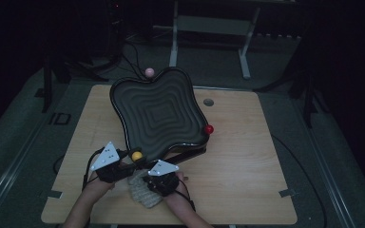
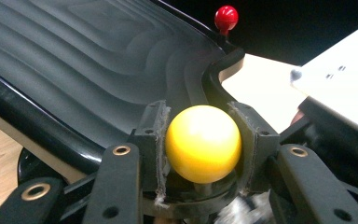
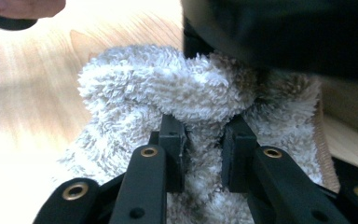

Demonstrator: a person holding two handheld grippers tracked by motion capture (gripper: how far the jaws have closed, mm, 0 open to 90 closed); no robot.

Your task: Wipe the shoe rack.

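The left gripper (image 1: 123,159) was clamped on the yellow knob (image 2: 203,143) at the near corner of the black wavy tray (image 1: 159,114), w/ that corner seemingly tipped up off the table (image 1: 247,166). The right gripper (image 3: 200,140) had its jaws pinched together on a fold of the beige towel (image 3: 168,88), bunched on the table just near of the tray, by that same corner. Judging by this, both grabs were done; wiping the tray was prob. yet to start, since the towel sat outside it. The tray held nothing I could see, just bare ripples. A red knob (image 1: 209,128) stood at the tray's right corner, a pink knob (image 1: 149,71) at its far corner.
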